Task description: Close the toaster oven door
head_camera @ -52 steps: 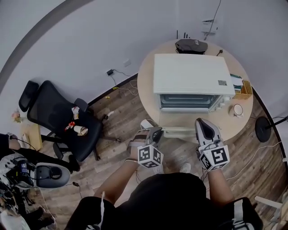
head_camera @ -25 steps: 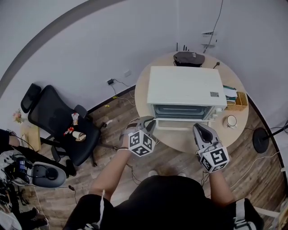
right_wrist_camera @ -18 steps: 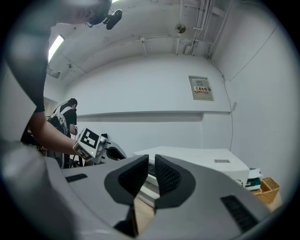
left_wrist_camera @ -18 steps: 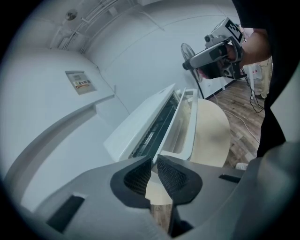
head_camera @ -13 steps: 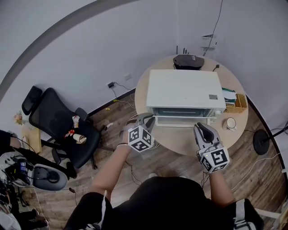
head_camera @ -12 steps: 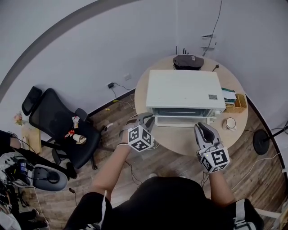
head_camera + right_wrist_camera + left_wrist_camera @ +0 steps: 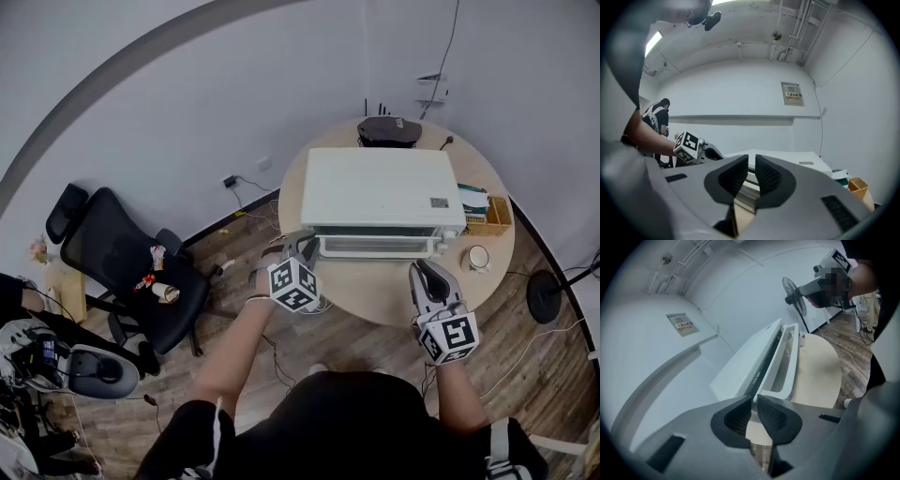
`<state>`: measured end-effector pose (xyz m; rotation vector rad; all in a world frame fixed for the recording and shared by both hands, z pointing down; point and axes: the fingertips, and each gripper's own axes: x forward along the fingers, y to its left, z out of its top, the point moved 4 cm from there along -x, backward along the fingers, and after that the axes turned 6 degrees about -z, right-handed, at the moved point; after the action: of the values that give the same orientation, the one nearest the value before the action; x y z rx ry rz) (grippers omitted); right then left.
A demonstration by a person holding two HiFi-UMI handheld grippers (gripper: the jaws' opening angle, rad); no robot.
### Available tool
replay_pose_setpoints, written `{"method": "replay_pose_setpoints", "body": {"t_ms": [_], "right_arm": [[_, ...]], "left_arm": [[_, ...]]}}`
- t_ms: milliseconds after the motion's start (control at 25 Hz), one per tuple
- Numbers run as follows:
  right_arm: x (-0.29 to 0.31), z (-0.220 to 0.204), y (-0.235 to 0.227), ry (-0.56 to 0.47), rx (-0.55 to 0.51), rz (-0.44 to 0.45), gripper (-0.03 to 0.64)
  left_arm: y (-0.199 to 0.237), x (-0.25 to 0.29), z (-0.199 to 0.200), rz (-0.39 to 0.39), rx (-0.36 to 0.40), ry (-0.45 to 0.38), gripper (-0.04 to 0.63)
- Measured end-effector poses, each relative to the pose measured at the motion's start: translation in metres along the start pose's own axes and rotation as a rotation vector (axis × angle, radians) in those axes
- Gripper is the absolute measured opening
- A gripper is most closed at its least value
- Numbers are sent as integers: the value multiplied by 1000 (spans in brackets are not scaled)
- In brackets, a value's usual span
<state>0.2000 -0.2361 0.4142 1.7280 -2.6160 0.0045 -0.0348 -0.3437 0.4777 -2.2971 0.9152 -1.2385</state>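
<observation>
Just beyond left tongs (image 7: 303, 241), toaster oven door (image 7: 375, 247), slightly ajar.

Head view: from above, steeply down onto round table (image 7: 375, 298); toaster oven (image 7: 380, 187) at 12 o'clock. Gripper views: close, low, sharing that oven.

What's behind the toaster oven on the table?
A dark device sits behind the toaster oven, a cable running up the wall. Anything low against the oven's back is hidden.

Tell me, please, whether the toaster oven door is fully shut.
Nearly shut, not fully. In the left gripper view a dark gap shows between the door and the toaster oven.
</observation>
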Motion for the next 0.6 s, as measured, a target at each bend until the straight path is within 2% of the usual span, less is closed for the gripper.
{"method": "replay_pose_setpoints", "body": {"t_ms": [320, 600], "right_arm": [[-4, 2, 0, -8, -3, 2, 40], [-12, 1, -1, -4, -3, -7, 44]], "left_arm": [[6, 7, 1, 35, -31, 0, 34], [11, 11, 3, 81, -4, 28, 29]]}}
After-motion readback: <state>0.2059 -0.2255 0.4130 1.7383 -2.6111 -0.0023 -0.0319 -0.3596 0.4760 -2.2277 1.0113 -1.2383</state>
